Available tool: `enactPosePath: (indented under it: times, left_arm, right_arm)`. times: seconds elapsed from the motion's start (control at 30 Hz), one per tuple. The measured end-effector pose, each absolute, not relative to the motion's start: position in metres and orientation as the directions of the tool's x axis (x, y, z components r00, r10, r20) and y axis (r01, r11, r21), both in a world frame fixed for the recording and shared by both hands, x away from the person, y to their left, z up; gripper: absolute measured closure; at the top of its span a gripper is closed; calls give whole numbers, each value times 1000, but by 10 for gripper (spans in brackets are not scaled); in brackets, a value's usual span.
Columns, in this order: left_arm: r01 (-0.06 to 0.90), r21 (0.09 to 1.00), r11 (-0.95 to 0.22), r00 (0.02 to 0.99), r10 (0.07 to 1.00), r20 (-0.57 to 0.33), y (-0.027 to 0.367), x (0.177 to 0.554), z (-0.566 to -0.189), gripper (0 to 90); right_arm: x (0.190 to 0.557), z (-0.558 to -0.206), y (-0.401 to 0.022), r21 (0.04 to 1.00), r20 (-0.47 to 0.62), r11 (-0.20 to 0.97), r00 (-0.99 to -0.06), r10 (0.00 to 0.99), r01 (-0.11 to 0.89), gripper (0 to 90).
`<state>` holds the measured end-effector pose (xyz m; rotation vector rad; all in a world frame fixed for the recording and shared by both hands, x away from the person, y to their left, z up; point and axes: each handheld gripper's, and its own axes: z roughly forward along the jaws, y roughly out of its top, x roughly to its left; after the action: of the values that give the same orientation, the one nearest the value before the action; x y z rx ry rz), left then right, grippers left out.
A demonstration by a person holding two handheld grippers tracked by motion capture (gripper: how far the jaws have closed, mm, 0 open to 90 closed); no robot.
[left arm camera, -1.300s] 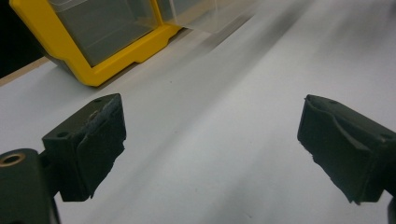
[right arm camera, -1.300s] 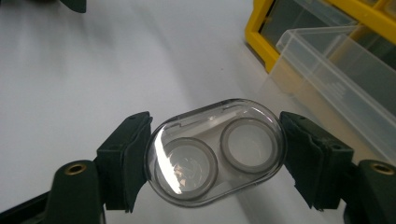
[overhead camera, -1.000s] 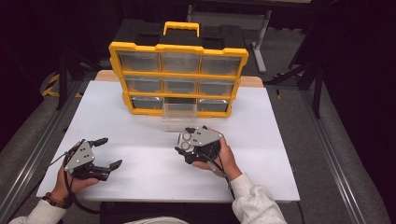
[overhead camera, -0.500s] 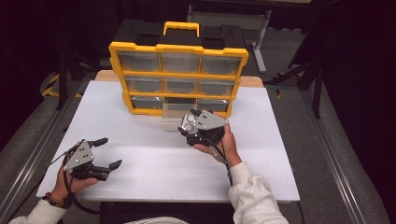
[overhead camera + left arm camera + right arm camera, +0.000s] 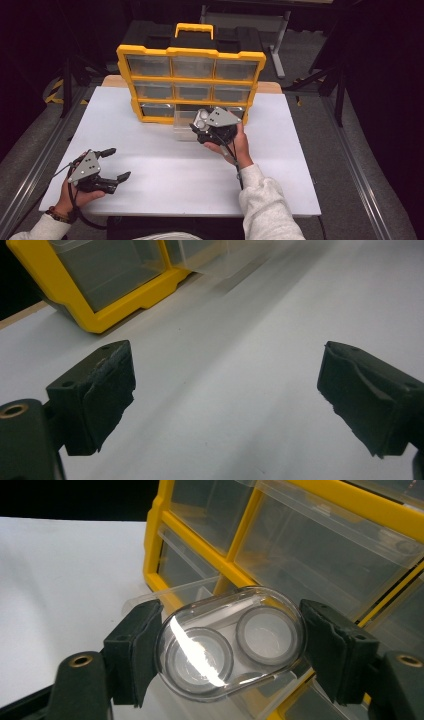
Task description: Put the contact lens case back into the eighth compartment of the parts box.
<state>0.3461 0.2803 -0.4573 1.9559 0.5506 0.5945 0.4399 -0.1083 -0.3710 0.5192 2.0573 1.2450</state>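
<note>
A yellow organizer (image 5: 190, 51) with clear drawers stands upright at the back of the white table (image 5: 165, 165). Its bottom middle drawer (image 5: 183, 126) is pulled out onto the table. My right gripper (image 5: 199, 126) hovers just over that drawer, shut on a clear oval case (image 5: 202, 118). In the right gripper view the case (image 5: 215, 655) holds two round white discs, and the pads (image 5: 140, 650) press on its two ends. My left gripper (image 5: 116, 164) rests at the table's front left, open, with nothing between its jaws. The left gripper view shows its wide-spread jaws over bare table.
The organizer's yellow frame (image 5: 227, 555) and the open drawer's rim (image 5: 190, 587) lie close behind the held case. The organizer's lower corner (image 5: 125, 305) lies at upper left in the left gripper view. Dark floor and stand legs (image 5: 310, 80) surround the table.
My right gripper has carried the clear case up and away from me, from mid-table to just over the pulled-out drawer. The left gripper has stayed put.
</note>
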Motion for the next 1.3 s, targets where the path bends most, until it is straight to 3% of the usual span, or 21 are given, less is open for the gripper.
enactPosePath:
  times: [1.3]
  left_arm:
    - [126, 902, -412, 776, 608, 169, 281, 347, -458, 90]
  right_arm:
    - [472, -386, -103, 889, -253, 443, -683, 685, 115, 282]
